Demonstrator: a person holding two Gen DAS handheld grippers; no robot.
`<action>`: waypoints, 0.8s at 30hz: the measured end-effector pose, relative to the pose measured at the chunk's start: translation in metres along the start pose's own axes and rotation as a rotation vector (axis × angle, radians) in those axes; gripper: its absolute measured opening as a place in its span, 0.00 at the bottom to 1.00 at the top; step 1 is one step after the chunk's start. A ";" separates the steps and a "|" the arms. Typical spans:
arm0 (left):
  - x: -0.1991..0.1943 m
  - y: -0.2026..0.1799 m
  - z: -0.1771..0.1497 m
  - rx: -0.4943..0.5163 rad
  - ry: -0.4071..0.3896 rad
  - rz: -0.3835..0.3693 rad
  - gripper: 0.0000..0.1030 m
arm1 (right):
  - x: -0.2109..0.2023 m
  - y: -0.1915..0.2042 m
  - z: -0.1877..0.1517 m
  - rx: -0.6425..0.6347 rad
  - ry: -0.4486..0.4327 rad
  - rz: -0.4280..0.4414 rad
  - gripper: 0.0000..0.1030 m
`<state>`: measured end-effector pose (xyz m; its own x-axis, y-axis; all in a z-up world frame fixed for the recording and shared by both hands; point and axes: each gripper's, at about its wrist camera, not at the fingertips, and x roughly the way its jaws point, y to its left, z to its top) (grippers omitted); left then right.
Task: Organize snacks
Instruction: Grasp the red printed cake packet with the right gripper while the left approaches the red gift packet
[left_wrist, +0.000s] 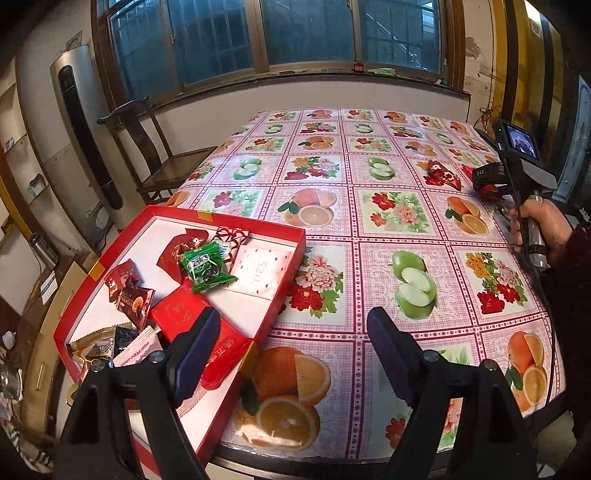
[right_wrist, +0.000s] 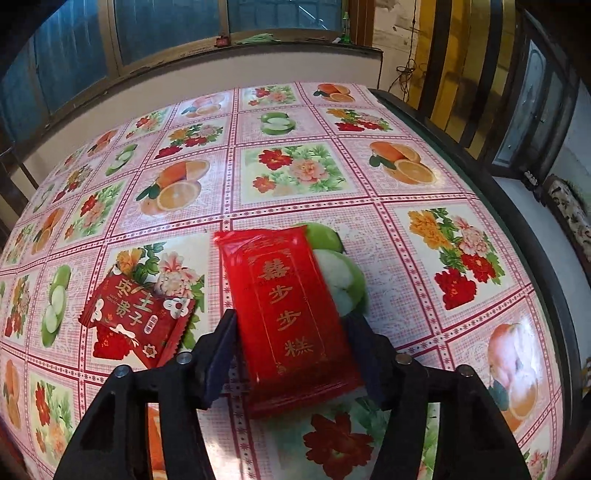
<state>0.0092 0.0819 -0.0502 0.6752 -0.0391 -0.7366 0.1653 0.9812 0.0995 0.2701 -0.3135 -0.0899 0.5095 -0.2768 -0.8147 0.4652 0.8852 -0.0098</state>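
A: Where is the right gripper (right_wrist: 291, 354)?

B: Low over the tablecloth (right_wrist: 388, 236), with a long red packet (right_wrist: 288, 314) lying flat between its fingers. The jaws stand partly open around it; the right finger looks to be against the packet's edge, the left one shows a thin gap, so I cannot tell whether it is truly pinched.

A: Anything beside it?

B: A smaller red snack packet (right_wrist: 136, 321) with white characters, just left of the left finger, lying on the cloth and apart from the long packet.

A: And the left gripper (left_wrist: 291, 354)?

B: Jaws wide apart, nothing between them. It hangs over the near edge of the table, its left finger above the corner of the red box (left_wrist: 284, 284).

A: What is in the box?

B: A green candy (left_wrist: 205, 266), several dark red wrapped sweets (left_wrist: 129, 295), a red packet (left_wrist: 199, 332) like the long one, and a pale pink card (some wrappers at the near corner are too small to read)

A: The person?

B: A hand (left_wrist: 543, 225) at the far right grips the other gripper's handle, near two red packets on the cloth
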 end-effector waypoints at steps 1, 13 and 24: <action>0.001 -0.004 0.001 0.008 0.000 -0.003 0.79 | -0.002 -0.002 -0.002 -0.004 0.005 -0.001 0.53; 0.043 -0.091 0.091 0.154 0.019 -0.142 0.82 | -0.024 -0.086 -0.030 0.027 -0.005 -0.037 0.52; 0.165 -0.200 0.198 -0.022 0.191 -0.125 0.82 | -0.023 -0.091 -0.026 0.062 -0.003 0.017 0.54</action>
<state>0.2298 -0.1579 -0.0596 0.5017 -0.1261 -0.8558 0.2215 0.9751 -0.0138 0.1971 -0.3780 -0.0852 0.5199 -0.2636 -0.8125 0.5002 0.8650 0.0395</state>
